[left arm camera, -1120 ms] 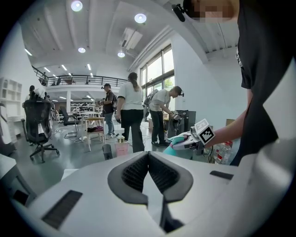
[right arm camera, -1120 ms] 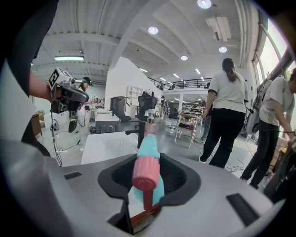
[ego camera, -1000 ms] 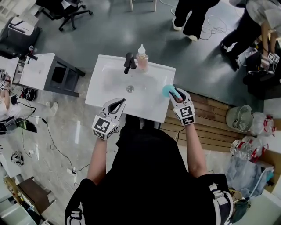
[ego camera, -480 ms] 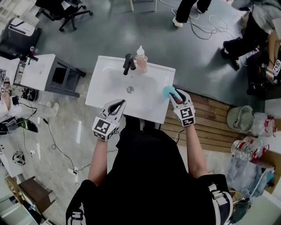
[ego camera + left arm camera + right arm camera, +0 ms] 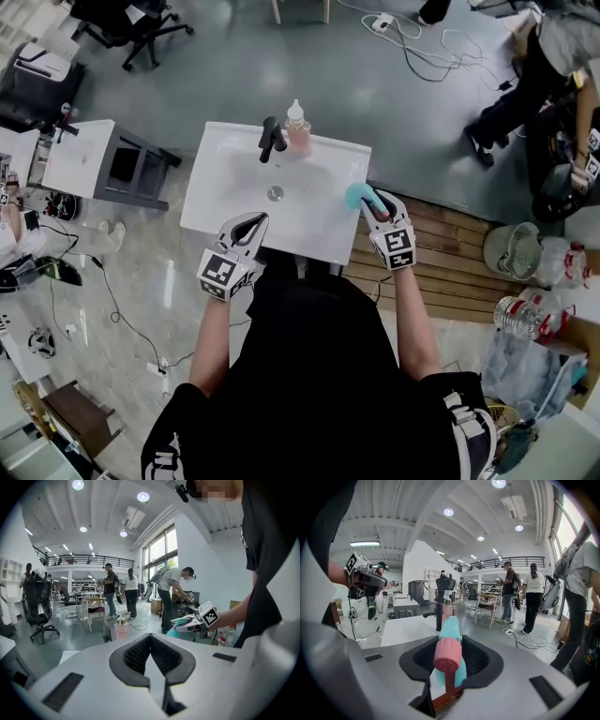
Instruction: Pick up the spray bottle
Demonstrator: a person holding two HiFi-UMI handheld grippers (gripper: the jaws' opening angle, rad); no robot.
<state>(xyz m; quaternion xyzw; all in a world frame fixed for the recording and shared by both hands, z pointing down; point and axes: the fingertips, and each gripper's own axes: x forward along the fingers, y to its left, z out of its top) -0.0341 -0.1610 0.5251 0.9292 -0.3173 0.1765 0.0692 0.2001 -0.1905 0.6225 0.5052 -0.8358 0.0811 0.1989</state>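
The spray bottle (image 5: 355,195) is teal with a pink nozzle (image 5: 447,654). It is held over the right edge of the white sink (image 5: 214,183), and my right gripper (image 5: 373,202) is shut on it. In the right gripper view the bottle (image 5: 452,632) lies lengthwise between the pads, nozzle toward the camera. My left gripper (image 5: 249,221) hovers at the sink's front edge, shut with nothing in it. In the left gripper view its pads (image 5: 151,641) meet at the tip, and the right gripper (image 5: 188,622) with the teal bottle (image 5: 172,631) shows beyond.
A black faucet (image 5: 271,138) and a pinkish soap bottle (image 5: 297,127) stand at the sink's back rim. A white side cabinet (image 5: 80,155) is at the left. Wooden flooring, a fan (image 5: 514,251) and water bottles lie at the right. People stand at the far right.
Neither gripper has visibly moved and the bottle stays in the right one. The people behind the sink have walked off toward the top of the view.
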